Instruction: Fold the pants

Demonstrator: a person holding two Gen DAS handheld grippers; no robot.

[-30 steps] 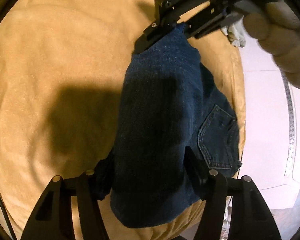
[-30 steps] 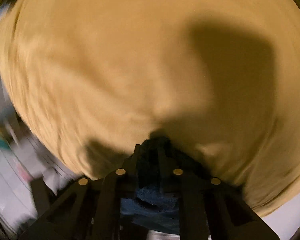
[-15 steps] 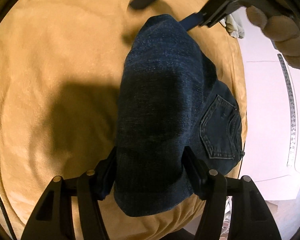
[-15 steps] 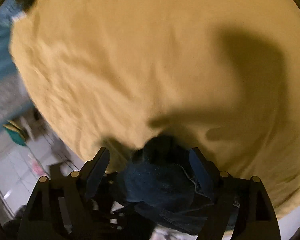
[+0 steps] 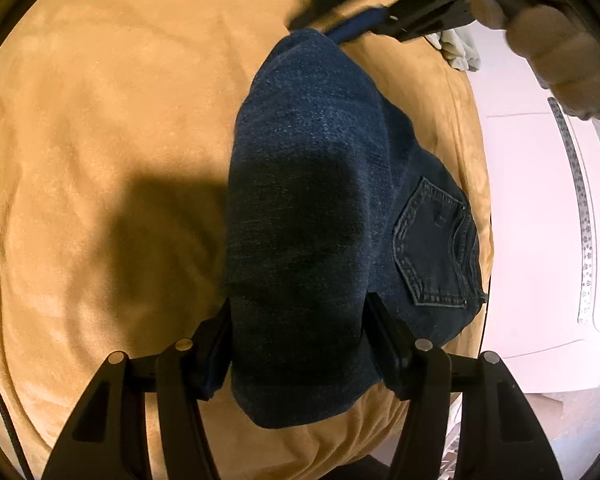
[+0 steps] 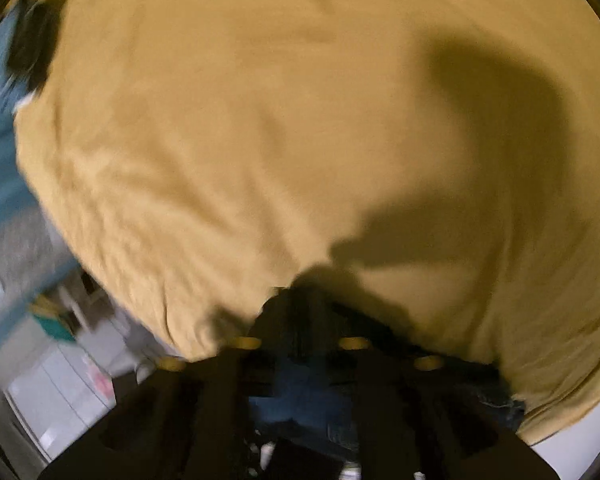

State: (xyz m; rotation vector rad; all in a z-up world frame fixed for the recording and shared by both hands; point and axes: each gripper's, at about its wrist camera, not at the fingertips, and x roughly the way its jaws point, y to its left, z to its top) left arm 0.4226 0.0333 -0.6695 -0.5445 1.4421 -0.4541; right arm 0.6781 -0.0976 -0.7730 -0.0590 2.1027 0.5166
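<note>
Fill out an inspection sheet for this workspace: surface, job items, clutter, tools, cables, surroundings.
Surface: mustard-yellow fleece blanket, wrinkled, with dark shadows across it.
Job's things: dark blue denim pants, lying folded on the blanket, back pocket showing at the blanket's right edge.
Clutter: pale crumpled cloth at the blanket's far right corner.
Tools: left tool open, fingers either side of the near end of the pants; right tool over the far end; that view is blurred, so its grip cannot be judged.
Cables: thin black cable along the blanket's left edge.
Surroundings: white surface beside the blanket; blurred teal and white items in the right wrist view.
</note>
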